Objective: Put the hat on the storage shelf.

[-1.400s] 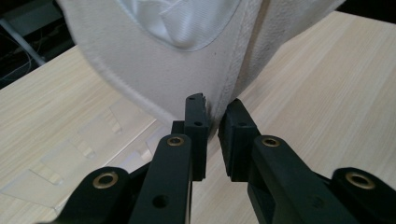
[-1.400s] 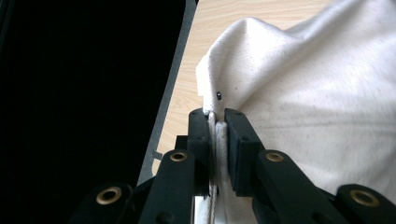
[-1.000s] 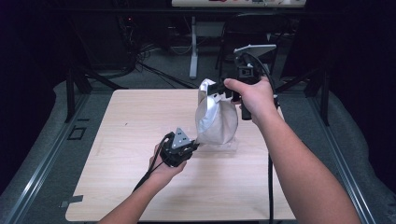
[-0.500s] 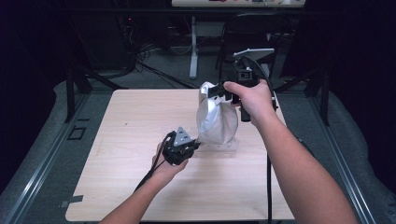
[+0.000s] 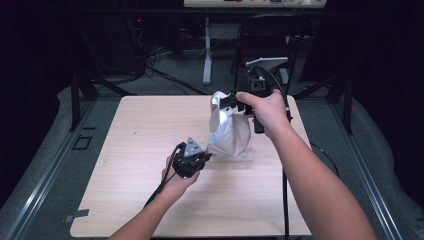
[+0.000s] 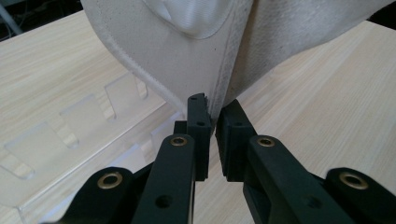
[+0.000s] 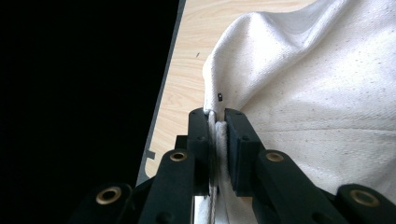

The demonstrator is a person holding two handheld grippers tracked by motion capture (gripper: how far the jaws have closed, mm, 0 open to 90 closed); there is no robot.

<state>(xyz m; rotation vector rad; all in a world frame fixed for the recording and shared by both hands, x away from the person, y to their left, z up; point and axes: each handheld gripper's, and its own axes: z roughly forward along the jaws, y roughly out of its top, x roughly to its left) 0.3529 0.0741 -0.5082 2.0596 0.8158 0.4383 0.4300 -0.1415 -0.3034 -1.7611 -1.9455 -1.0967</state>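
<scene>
A white cloth cap (image 5: 227,132) hangs upright over the right-middle of the wooden table (image 5: 140,130). My right gripper (image 5: 220,102) holds it up from the top, its jaws shut on a seamed edge of the cloth (image 7: 327,93); in the right gripper view the gripper (image 7: 217,121) pinches a thin fold. My left gripper (image 5: 206,157) sits low at the cap's bottom left. In the left gripper view the gripper (image 6: 215,116) is shut on the stitched lower edge of the cap (image 6: 177,60), with the fabric rising above the jaws.
A clear acrylic stand (image 5: 245,157) lies flat on the table under the cap, its slotted plate (image 6: 70,135) beside my left jaws. Beyond the table's far edge are a dark floor, cables and a chair base (image 5: 207,75). Cables trail from both grippers.
</scene>
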